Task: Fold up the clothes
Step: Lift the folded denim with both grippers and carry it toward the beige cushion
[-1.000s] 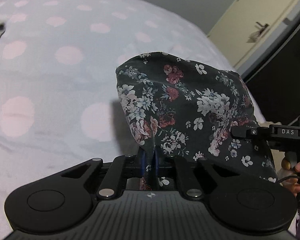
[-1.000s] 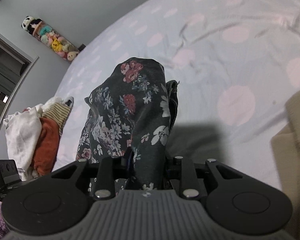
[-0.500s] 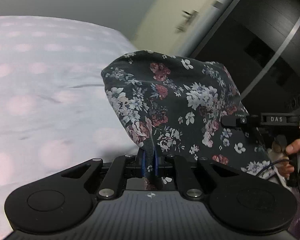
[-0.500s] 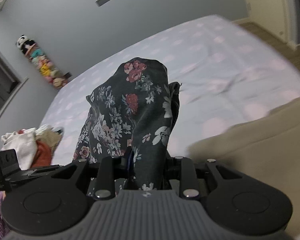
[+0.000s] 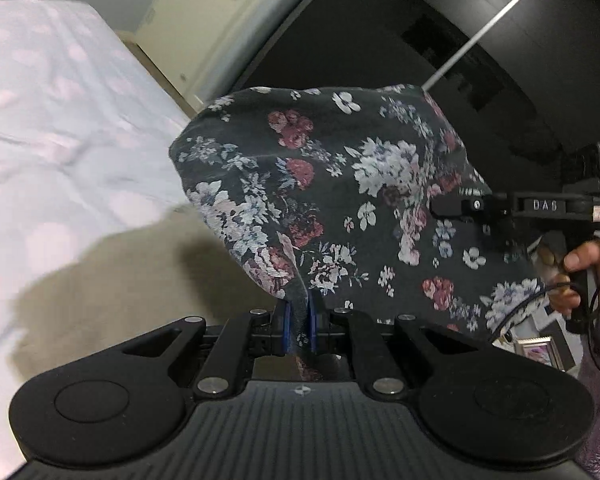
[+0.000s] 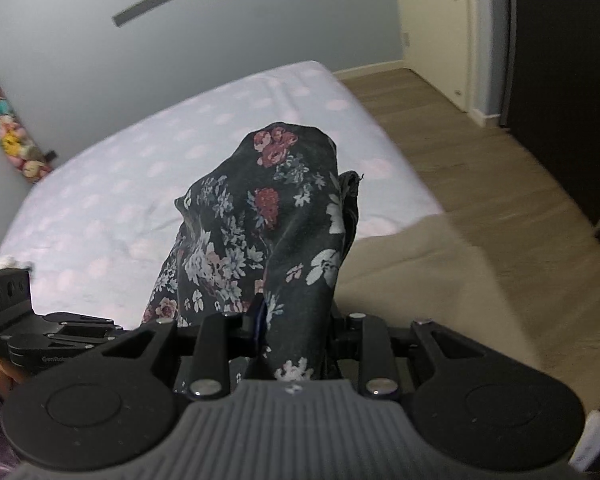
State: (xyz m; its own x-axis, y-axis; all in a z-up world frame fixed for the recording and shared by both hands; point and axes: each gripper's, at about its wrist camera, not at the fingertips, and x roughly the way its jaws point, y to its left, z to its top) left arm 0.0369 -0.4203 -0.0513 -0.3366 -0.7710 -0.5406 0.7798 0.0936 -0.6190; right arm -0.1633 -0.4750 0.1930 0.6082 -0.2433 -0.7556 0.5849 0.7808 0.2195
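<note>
I hold the floral garment [image 5: 340,200] in the air with both claws, well above the bed [image 6: 140,184]. My left gripper [image 5: 298,320] is clamped on a pinch of its edge — the blue pads [image 5: 286,326] press the cloth from both sides, with almost no gap between them. My right gripper [image 6: 288,320] is also closed on the cloth, but there the fabric drapes over the fingers and hides the pads, so I judge the grip from how the cloth hangs from it.

The garment stretches between my two claws, so its long axis runs from my left hand to my right one. In the left wrist view I see the right claw off to the right side, with cloth spanning the space between us. The fabric is slack, not taut (it bulges upward in front of each camera).

Below and ahead lies a beige cloth [image 6: 440,264] on the near corner of the bed. The polka-dot sheet is further ahead, and I think the next move must carry the garment forward and down onto it — both claws together, keeping the held edge level.
</note>
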